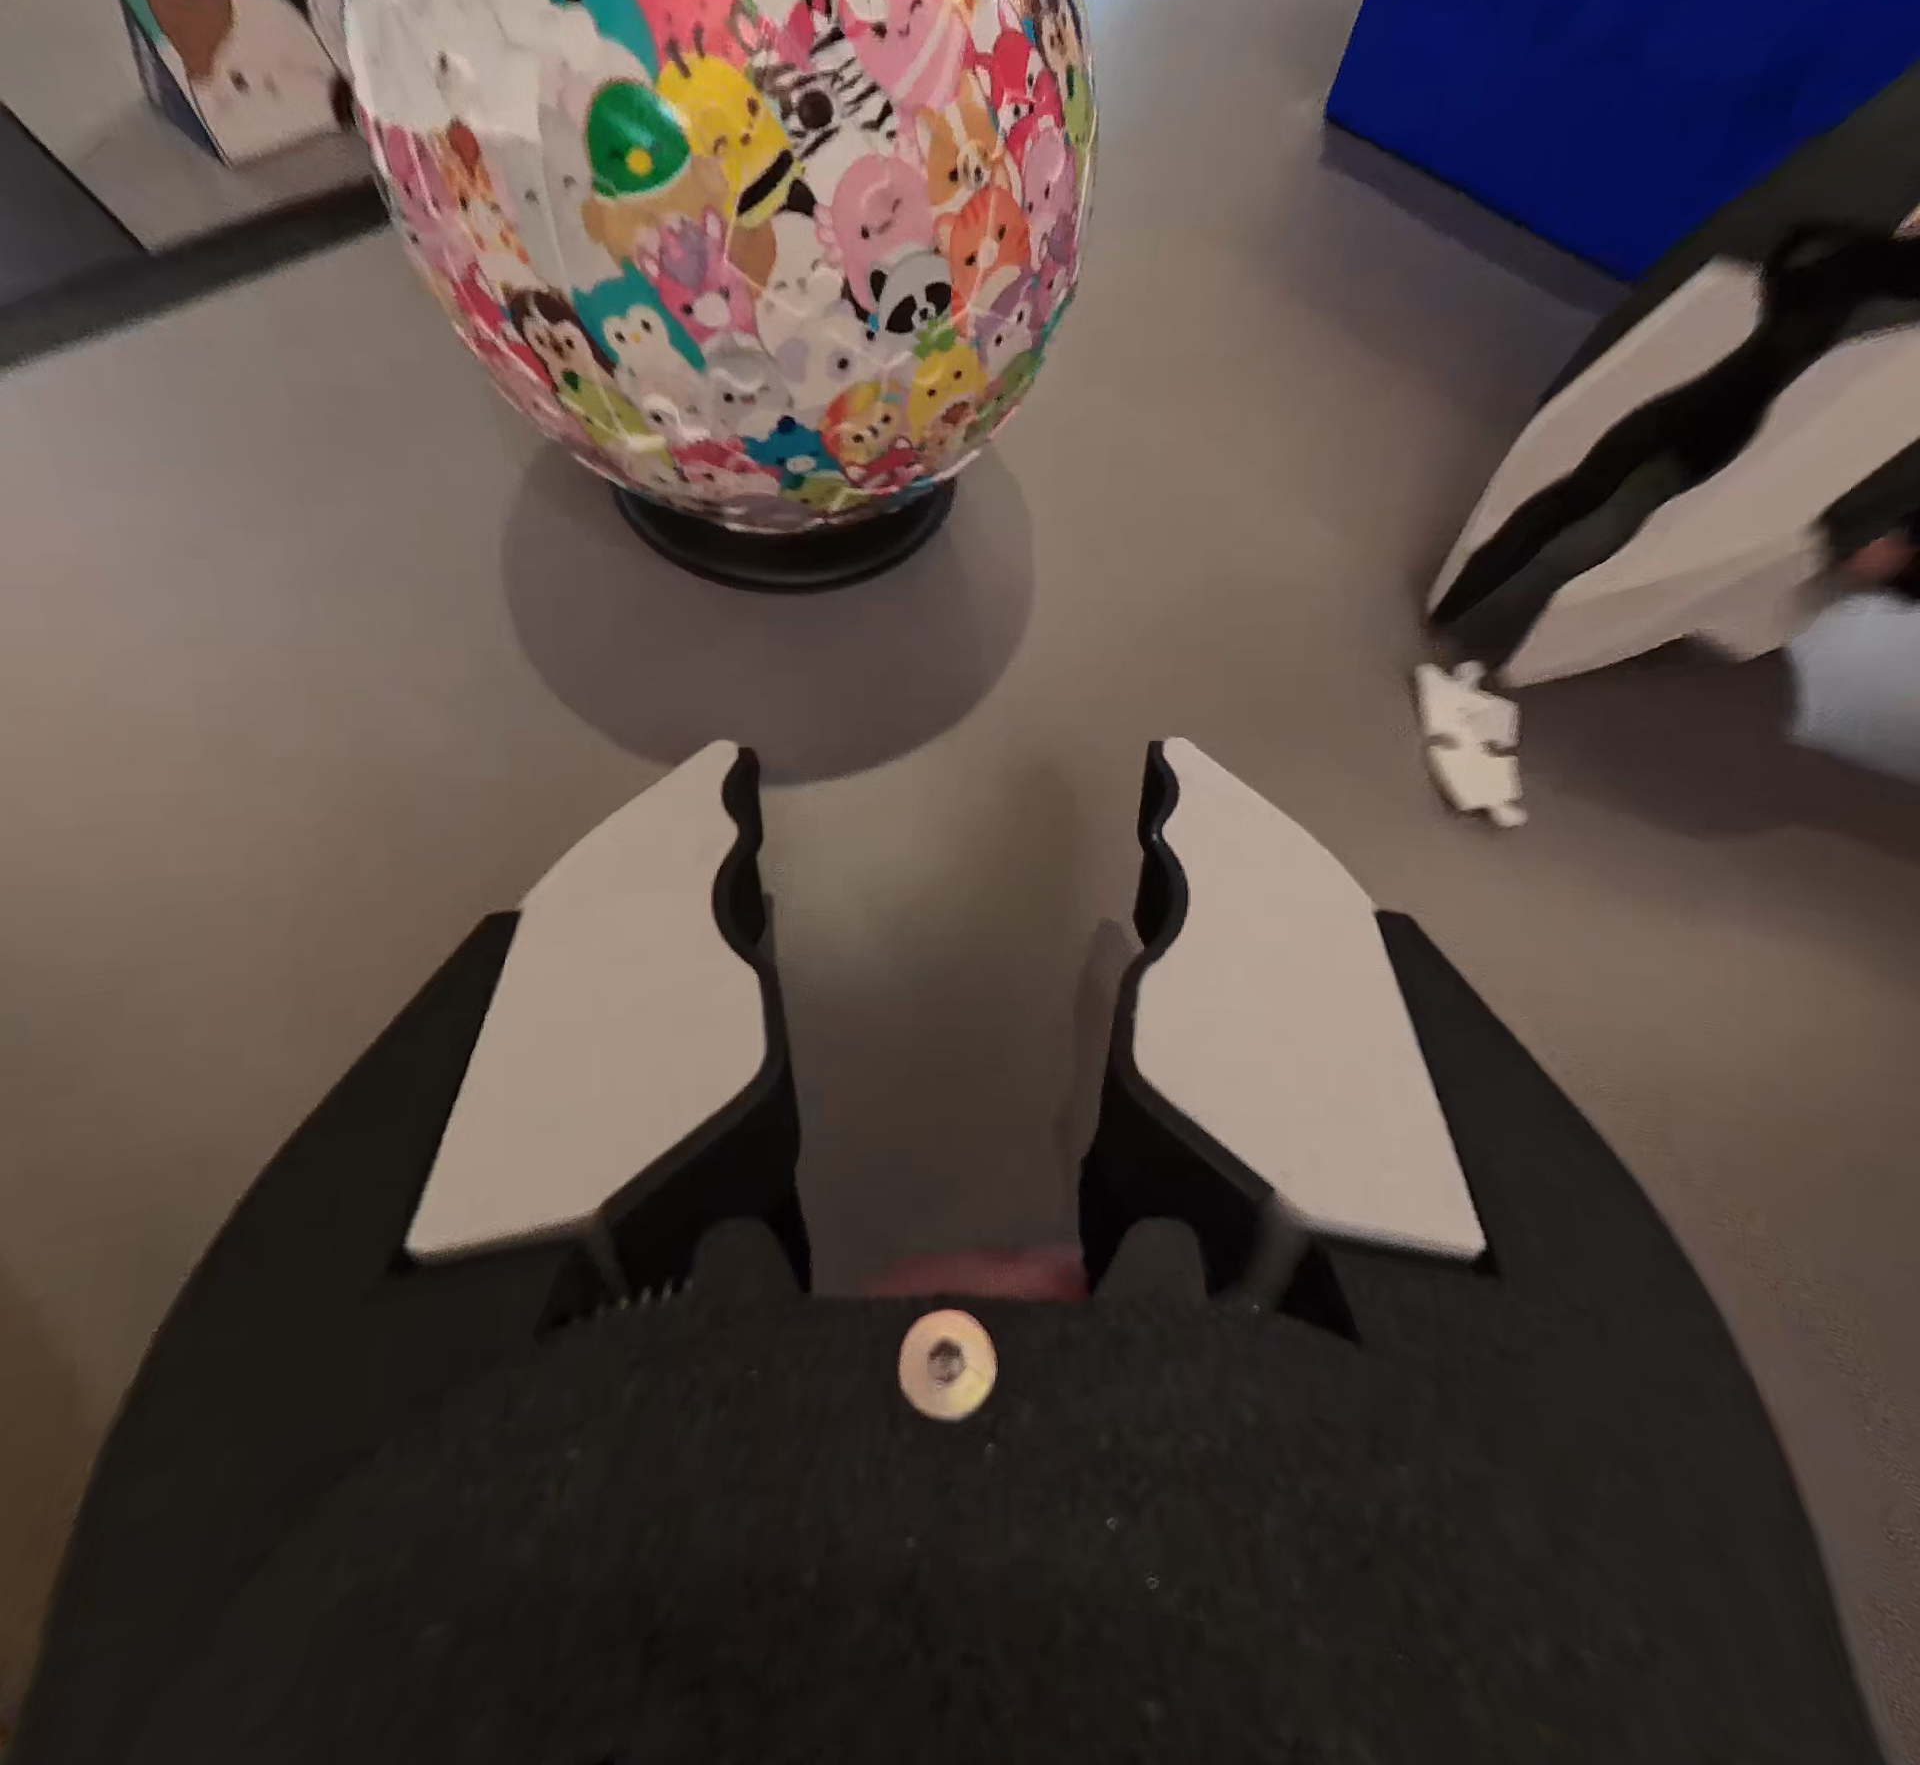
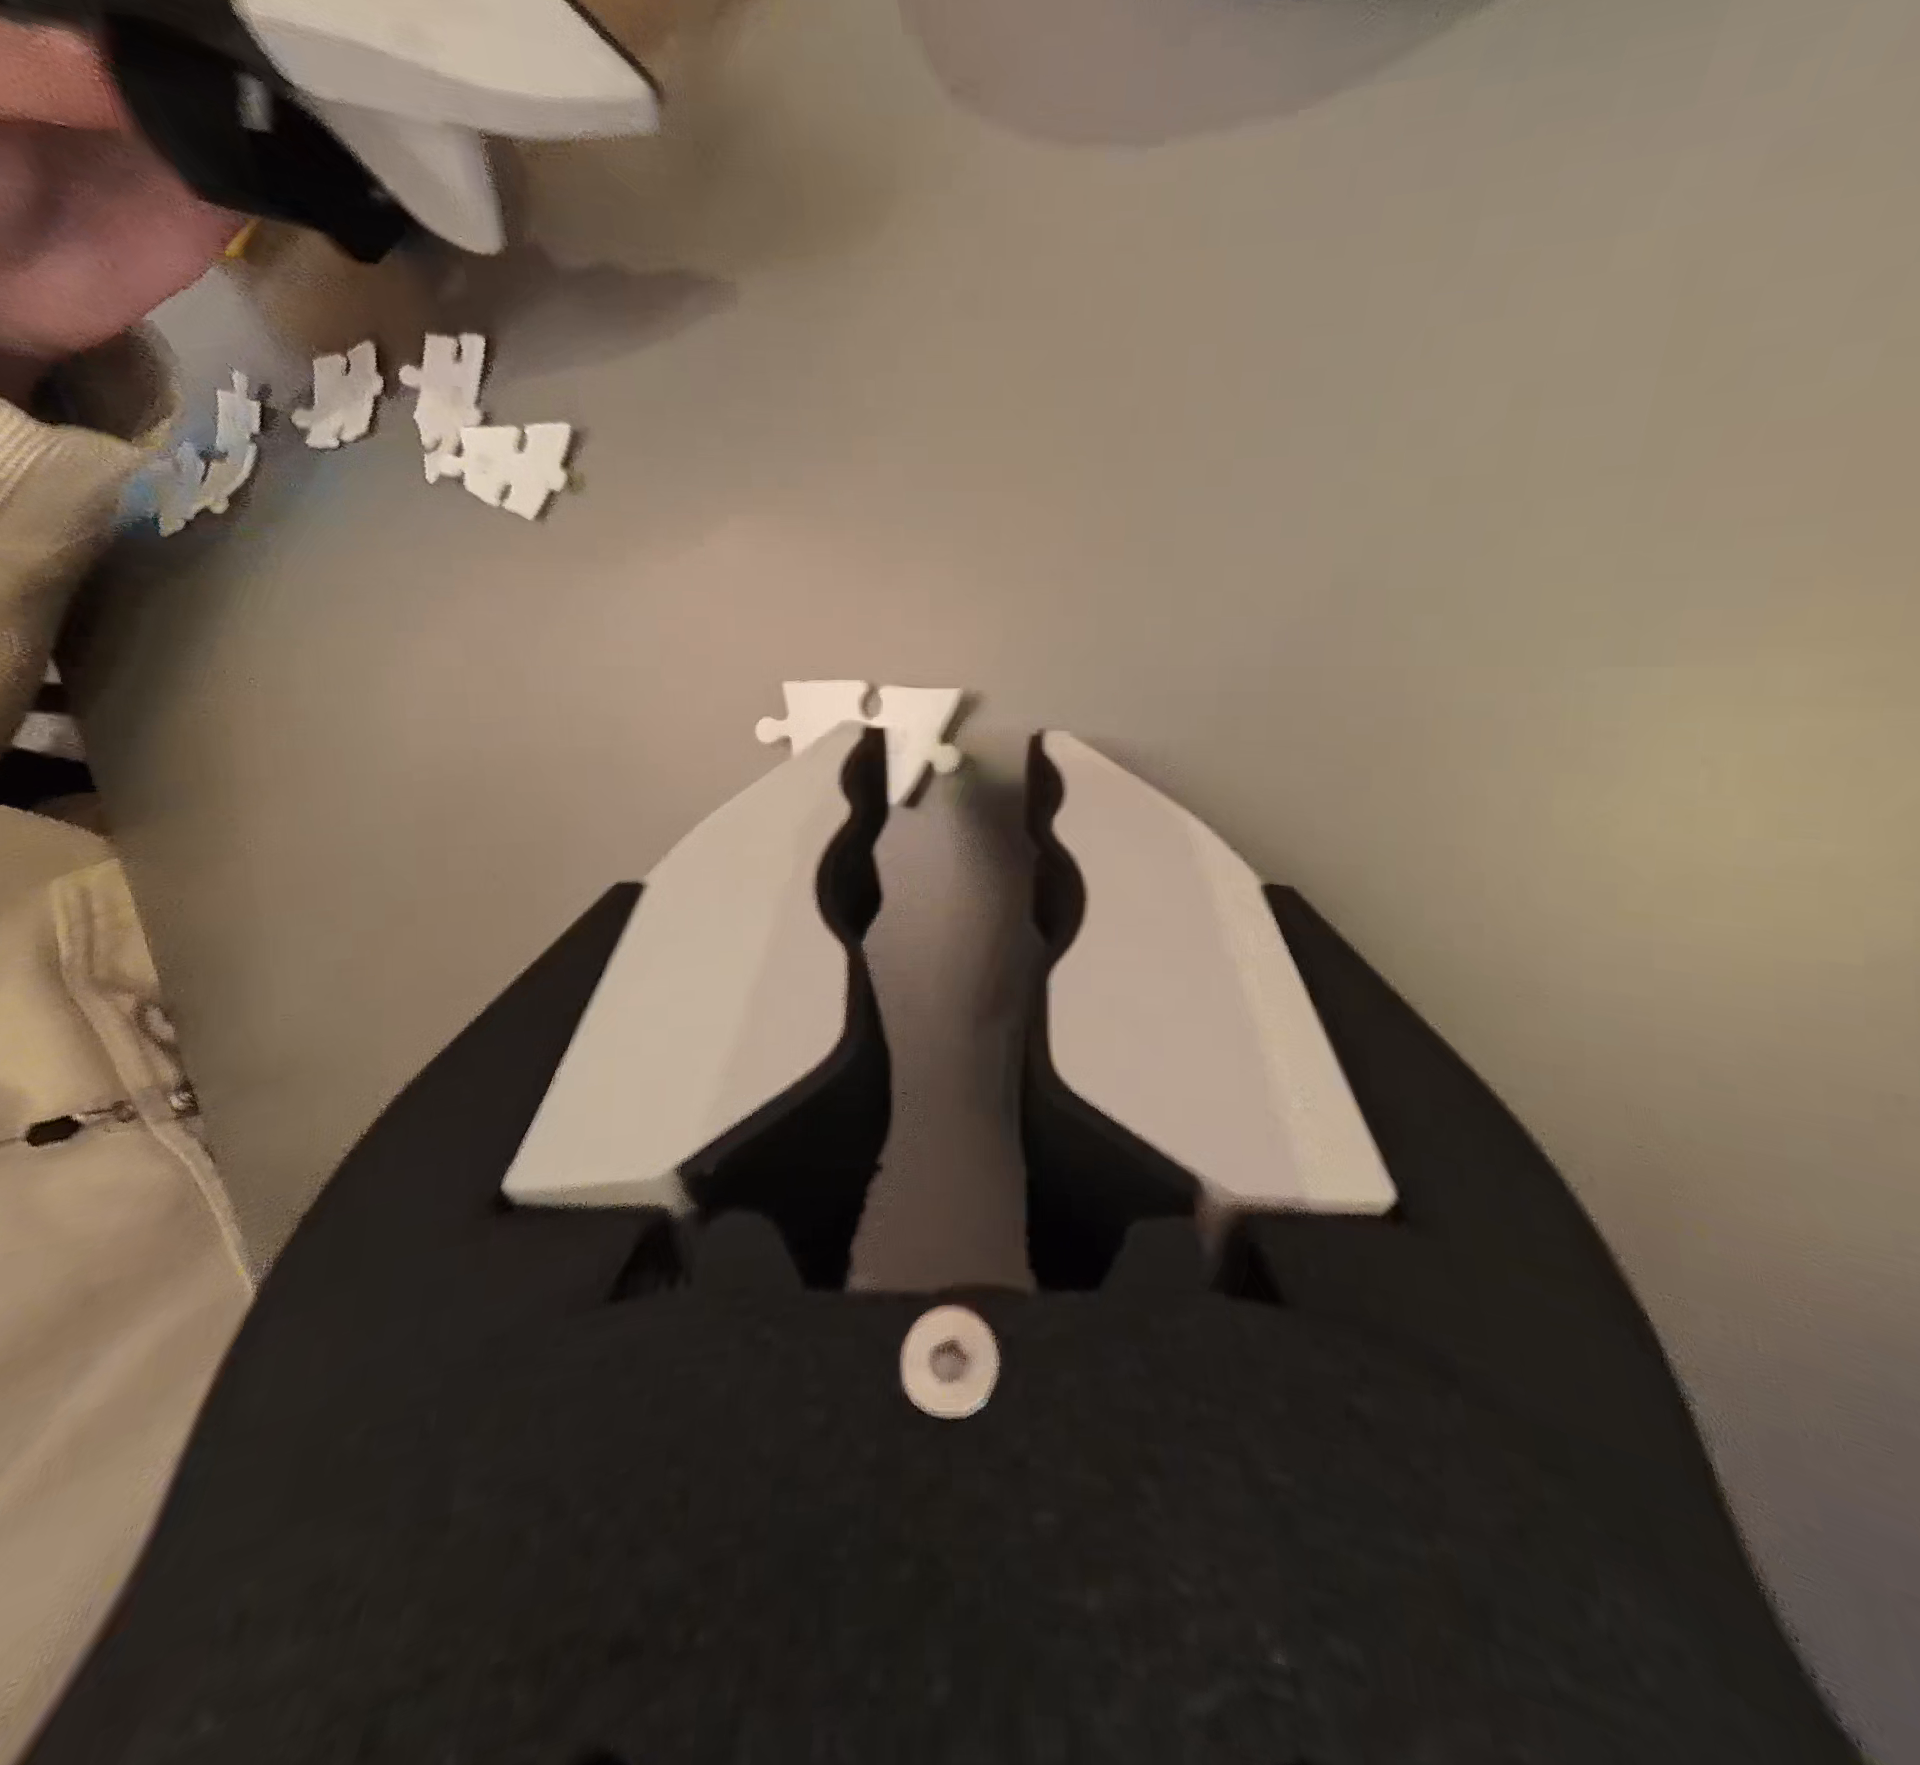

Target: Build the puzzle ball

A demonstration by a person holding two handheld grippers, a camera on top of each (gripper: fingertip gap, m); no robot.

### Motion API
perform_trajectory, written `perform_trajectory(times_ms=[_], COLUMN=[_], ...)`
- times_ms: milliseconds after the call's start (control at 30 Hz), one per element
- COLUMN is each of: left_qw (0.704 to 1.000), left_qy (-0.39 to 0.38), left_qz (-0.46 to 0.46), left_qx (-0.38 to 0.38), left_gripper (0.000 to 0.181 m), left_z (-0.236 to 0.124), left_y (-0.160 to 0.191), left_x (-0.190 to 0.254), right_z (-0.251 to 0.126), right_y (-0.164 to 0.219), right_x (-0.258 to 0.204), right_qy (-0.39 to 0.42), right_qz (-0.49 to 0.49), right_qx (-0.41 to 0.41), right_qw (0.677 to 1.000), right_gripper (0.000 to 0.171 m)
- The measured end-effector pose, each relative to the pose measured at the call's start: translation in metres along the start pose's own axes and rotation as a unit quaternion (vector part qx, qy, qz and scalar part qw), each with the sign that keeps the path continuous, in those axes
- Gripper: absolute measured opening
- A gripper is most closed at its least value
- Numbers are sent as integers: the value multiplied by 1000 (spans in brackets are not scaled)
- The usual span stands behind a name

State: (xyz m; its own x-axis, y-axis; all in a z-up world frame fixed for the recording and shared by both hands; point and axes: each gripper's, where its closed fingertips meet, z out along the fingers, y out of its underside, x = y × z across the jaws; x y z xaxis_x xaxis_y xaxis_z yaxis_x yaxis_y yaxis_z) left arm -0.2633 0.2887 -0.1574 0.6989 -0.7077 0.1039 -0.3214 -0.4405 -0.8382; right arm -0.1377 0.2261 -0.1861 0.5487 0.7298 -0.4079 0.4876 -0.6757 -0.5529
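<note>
Left wrist view, puzzle ball [image 1: 727,188] top cropped

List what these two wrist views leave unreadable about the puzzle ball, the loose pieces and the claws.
- Puzzle ball: top cut off by the left wrist view's upper edge; the remaining gap's extent is unseen.
- Joined white pieces: partly covered by the right claw; contact unclear.
- Loose pieces: blurred, printed sides hidden.
- Left claw in the right wrist view: motion-blurred, cropped.
</note>
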Motion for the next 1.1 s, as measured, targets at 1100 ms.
perform_trajectory(times_ms=[1100], left_qw=[990], left_qy=[95], left_qz=[1], left_qx=[-108], left_gripper=[82], left_z=[50], left_y=[1], left_x=[11], right_z=[49], right_y=[-98], right_x=[55], right_qy=[-44], right_qz=[-249], right_qx=[6], right_qw=[968], right_gripper=[83])
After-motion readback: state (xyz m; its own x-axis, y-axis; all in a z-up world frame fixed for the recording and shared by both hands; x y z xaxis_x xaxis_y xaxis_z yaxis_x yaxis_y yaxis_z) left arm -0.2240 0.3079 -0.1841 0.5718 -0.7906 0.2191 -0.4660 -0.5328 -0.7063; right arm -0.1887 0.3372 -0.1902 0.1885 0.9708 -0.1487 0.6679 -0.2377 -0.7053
